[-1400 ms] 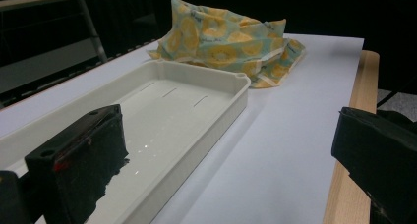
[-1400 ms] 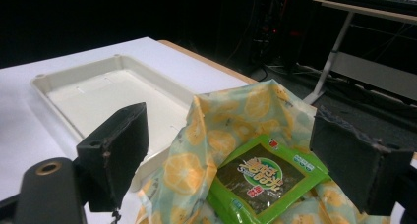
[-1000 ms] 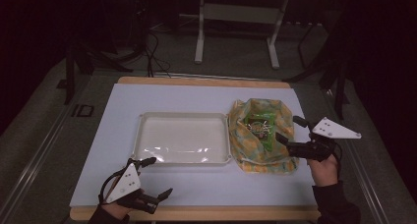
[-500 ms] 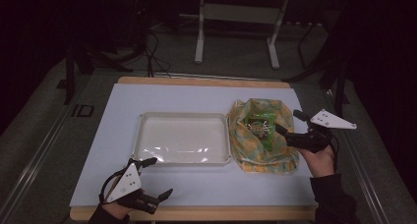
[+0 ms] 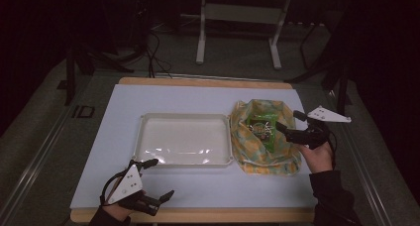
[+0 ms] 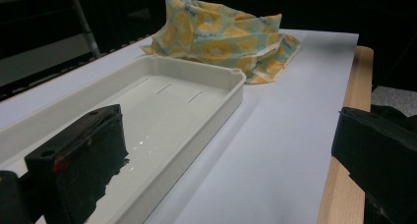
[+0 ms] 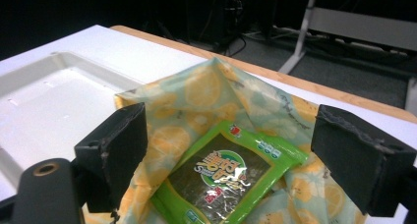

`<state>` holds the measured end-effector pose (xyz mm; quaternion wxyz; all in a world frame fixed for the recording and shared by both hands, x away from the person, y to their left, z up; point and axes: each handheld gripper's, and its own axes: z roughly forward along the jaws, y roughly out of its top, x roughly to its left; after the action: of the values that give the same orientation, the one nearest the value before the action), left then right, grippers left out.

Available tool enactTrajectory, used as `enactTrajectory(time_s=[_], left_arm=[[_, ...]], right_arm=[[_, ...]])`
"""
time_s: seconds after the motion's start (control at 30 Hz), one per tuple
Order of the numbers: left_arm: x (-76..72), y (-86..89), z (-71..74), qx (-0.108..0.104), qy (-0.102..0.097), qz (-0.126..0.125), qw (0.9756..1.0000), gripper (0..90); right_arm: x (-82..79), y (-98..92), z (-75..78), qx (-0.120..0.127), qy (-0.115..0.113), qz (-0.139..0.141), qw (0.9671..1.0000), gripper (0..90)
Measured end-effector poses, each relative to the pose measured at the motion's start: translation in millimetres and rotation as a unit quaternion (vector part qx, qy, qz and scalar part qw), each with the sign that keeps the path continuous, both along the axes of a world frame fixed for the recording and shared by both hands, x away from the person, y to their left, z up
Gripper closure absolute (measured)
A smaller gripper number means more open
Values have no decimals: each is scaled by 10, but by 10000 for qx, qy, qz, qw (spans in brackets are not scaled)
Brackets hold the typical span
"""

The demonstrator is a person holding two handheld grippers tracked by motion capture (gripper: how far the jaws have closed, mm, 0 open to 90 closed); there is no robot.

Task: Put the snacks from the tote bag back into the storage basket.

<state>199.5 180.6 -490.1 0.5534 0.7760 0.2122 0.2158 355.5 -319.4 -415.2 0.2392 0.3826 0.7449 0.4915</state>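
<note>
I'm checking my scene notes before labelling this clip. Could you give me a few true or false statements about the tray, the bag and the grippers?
1. The white tray is empty. True.
2. The lemon-print bag lies inside the tray. False: it lies beside it, on the mat.
3. A green packet lies in the open bag. True.
4. The right gripper is shut on the packet. False: its jaws stand open above it.
5. The left gripper is open. True.

- cloth bag [image 5: 262, 139]: pale teal-green, printed with yellow lemon slices, whitish trim at the edges
- snack packet [image 7: 227, 177] inside it: bright green border, dark centre, white lettering, small red mark
- tray [image 5: 184, 139]: plain white, glossy
- table cover [image 5: 198, 99]: pale lavender-white; wooden table edge [image 5: 208, 81] tan
- gripper jaws: black; gripper plates [image 5: 126, 184]: light grey
</note>
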Motion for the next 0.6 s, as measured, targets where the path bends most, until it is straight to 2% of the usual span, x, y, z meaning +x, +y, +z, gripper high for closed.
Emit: enactTrajectory(time_s=[0.27,0.4,0.5,0.6], left_arm=[[0,0,0,-5,3,-5,10000,5],[0,-1,0,7,5,-6,10000,4],[0,-1,0,6,3,-8,10000,5],[1,-1,0,9,8,-7,10000,4]], right_arm=[[123,-29,-94,157,396,-215,9989,197],[158,-11,-151,67,514,-371,9980,215],[207,1,-222,36,700,-494,9963,228],[262,8,-298,114,967,-438,9943,241]])
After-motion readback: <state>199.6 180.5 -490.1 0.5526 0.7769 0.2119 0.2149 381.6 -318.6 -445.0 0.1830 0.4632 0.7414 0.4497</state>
